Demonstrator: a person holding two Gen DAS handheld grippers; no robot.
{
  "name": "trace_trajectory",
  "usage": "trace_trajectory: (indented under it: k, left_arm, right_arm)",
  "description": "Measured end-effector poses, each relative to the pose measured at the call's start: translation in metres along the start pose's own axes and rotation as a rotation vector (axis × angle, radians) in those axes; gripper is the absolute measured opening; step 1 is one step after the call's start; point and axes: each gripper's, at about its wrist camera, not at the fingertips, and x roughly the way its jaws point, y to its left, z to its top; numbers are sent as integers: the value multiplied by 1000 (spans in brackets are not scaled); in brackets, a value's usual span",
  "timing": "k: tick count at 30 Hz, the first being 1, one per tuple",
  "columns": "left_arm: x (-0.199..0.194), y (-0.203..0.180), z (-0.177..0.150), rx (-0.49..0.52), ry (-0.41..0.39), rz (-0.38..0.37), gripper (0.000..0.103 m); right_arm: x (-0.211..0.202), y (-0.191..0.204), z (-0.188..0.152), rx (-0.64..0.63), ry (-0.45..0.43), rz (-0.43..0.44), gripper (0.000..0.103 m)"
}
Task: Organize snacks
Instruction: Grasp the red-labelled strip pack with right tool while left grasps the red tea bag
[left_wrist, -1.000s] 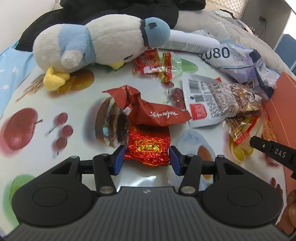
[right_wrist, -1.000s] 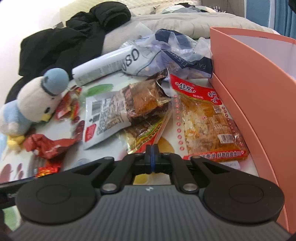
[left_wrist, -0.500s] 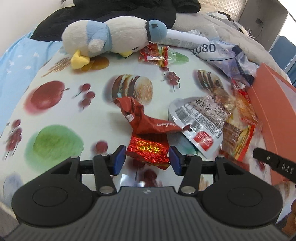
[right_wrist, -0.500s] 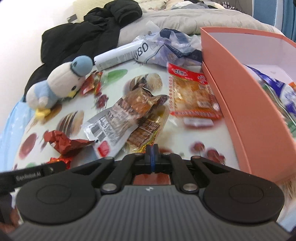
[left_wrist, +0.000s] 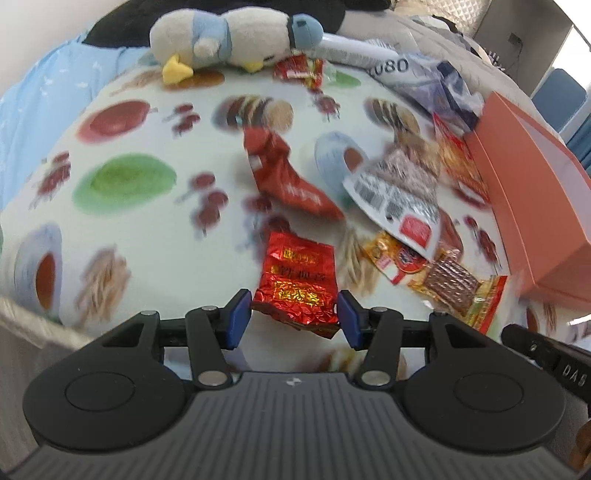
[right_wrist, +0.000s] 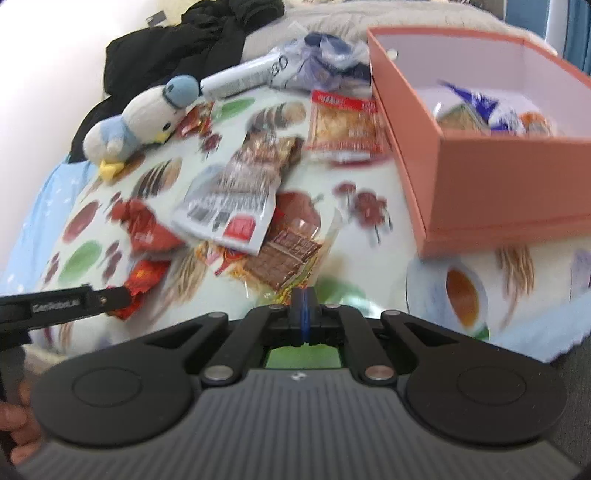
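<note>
left gripper (left_wrist: 293, 319) clamps red foil packet (left_wrist: 295, 286) by its lower edge, lifted over the printed cloth (left_wrist: 125, 177); right gripper (right_wrist: 303, 319) closed, empty. Risk: slick crinkly foil slipping out before reaching pink box (right_wrist: 476, 173), which sits well to the right

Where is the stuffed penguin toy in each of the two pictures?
Left wrist view: the stuffed penguin lies along the top edge, left of middle, at the far side of the tablecloth.
Right wrist view: it lies upper left, blue head pointing up and right.
Shared landmark: the orange box sits at the right edge in the left wrist view and upper right in the right wrist view.
</note>
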Motion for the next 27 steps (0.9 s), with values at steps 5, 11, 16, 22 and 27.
trace_trajectory:
  k: [5,11,16,22,27]
  left_arm:
    - [-2,-3,-17,0,20,-4,57]
    - [8,-4,-17,11,41,-6,58]
    - [15,-5,-16,25,53,-7,58]
    - [20,-8,-16,58,60,5,58]
    - [24,-11,-17,91,68,21,57]
  right_arm:
    - [-8,-3,-22,-39,51,48,4]
    - [-10,-6,-27,-49,61,95,12]
    - [-16,-10,-24,-90,10,90,65]
    - [-10,2,-10,-288,-31,99,75]
    - [15,25,2,-512,24,181,82]
